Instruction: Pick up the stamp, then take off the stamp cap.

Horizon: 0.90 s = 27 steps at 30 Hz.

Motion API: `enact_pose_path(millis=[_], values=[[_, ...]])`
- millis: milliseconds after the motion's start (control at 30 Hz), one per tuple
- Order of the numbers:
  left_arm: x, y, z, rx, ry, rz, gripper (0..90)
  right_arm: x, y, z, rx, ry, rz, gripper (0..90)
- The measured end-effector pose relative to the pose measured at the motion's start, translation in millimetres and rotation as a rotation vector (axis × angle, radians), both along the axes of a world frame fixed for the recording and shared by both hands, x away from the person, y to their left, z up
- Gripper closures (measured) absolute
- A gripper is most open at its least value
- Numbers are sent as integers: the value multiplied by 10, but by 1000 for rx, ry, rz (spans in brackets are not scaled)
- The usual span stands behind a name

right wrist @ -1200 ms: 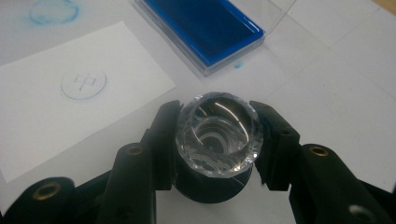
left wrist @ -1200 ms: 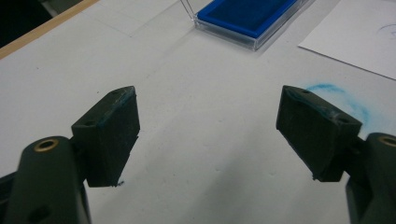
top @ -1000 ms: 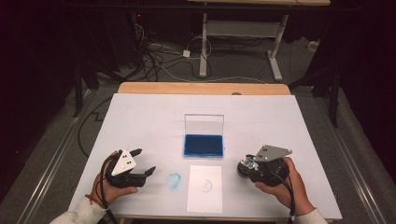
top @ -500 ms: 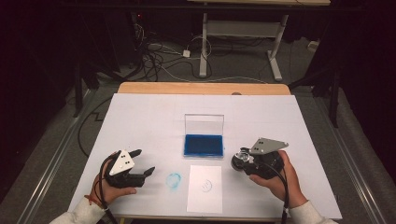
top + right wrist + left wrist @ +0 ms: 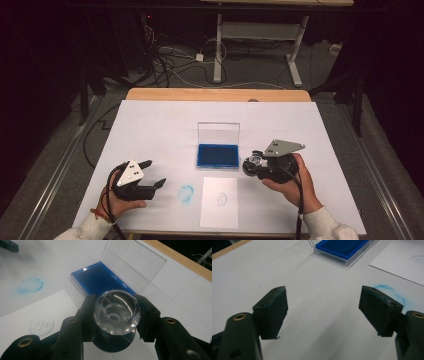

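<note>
The right gripper (image 5: 115,322) clamps a clear faceted stamp (image 5: 116,311) by its sides, beside the open blue ink pad (image 5: 218,154). The stamp looks hard, slick and light, so gripping low on its waist seems safest. The left gripper (image 5: 323,307) rests wide apart, holding nothing

Blue smudge (image 5: 186,193) on table (image 5: 150,130)

Left gripper (image 5: 154,175) low, jaws apart and empty; right gripper (image 5: 248,165) raised, jaws clamped.
</note>
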<state>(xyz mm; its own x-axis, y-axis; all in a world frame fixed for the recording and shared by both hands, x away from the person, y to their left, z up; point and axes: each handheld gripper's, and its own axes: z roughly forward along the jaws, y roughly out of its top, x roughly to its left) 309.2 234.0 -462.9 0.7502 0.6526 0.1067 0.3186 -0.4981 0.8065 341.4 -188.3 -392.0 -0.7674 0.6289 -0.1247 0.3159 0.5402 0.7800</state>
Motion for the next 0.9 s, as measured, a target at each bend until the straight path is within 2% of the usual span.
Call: enact_pose_path(millis=[33, 300, 400, 433, 500, 567, 700, 833, 900], values=[[20, -13, -5, -5, 13, -12, 196, 21, 8, 7, 6, -2, -1, 566], [207, -244, 5, 38, -4, -43, 172, 224, 128, 39, 56, -1, -2, 567], [280, -359, -3, 50, 2, -67, 175, 296, 196, 58, 68, -8, 1, 566], [264, -434, -29, -18, 34, -45, 175, 311, 220, 66, 77, -6, -1, 566], [312, -472, 5, 31, 3, -74, 176, 337, 271, 89, 99, -6, 5, 566], [340, -523, 40, 49, -17, -91, 176, 350, 332, 117, 110, -11, 14, 566], [361, -656, 112, 29, -41, -118, 183, 362, 446, 167, 130, -24, 43, 566], [375, -847, 167, 28, -54, -158, 189, 340, 558, 173, 149, -15, 67, 566], [379, -946, 193, 30, -80, -166, 191, 332, 606, 153, 169, -5, 81, 566]])
